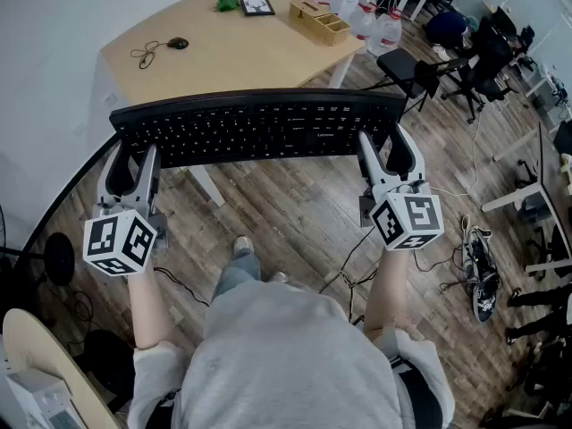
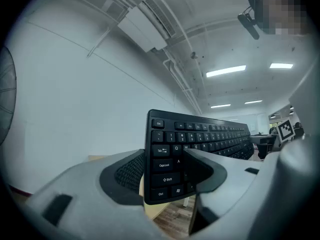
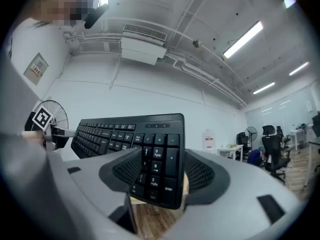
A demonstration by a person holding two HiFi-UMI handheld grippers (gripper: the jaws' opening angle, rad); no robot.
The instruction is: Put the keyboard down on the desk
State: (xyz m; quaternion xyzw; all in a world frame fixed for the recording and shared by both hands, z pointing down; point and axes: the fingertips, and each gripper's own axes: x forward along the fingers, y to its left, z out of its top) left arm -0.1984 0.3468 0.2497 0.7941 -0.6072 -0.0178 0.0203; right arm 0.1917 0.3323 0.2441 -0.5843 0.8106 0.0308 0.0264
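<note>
Keyboard (image 1: 259, 128) gripped at its ends by left gripper (image 1: 134, 157) and right gripper (image 1: 386, 155), both pointing level.

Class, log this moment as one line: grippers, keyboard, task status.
left gripper: shut on keyboard left end | right gripper: shut on its right end | keyboard: airborne, not on desk

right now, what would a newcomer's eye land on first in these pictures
The black keyboard hangs in mid-air at the centre of the head view, clamped at its ends by the left claw and the right claw. Beyond it stands a light wooden desk, with a mouse near its left edge.
</note>
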